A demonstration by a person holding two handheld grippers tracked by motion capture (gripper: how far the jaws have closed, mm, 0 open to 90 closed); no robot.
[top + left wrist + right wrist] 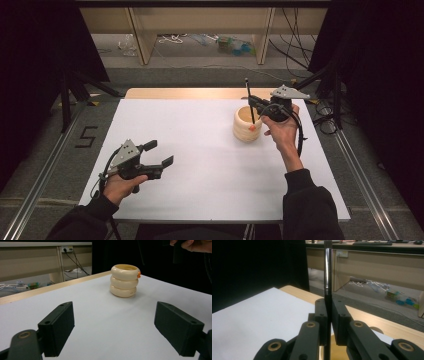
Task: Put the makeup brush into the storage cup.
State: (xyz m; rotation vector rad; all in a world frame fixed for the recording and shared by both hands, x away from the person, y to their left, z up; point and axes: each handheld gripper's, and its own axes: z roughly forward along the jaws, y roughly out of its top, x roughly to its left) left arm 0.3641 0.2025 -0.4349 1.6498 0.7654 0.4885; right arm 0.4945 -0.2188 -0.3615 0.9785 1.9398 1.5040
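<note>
At the lower left of the high view, the left gripper (pixel 159 153) rests on the white rectangular tabletop (pixel 200 165) with its jaws spread apart, grasping nothing. At right of centre, the right gripper (pixel 253 104) is clenched on a thin black brush handle with a silver ferrule (pixel 327 277), held upright over the cream ribbed ring-stacked pot (pixel 247 125). Beyond the table's wooden far edge, the upper frame shows grey floor, pale wooden desk legs, cables and scattered clutter.

White tabletop (pixel 200 150) with bare wooden strip along far edge; cream ribbed holder (pixel 247 126) of three stacked rings, small orange tab at rim, stood upright right of centre.
</note>
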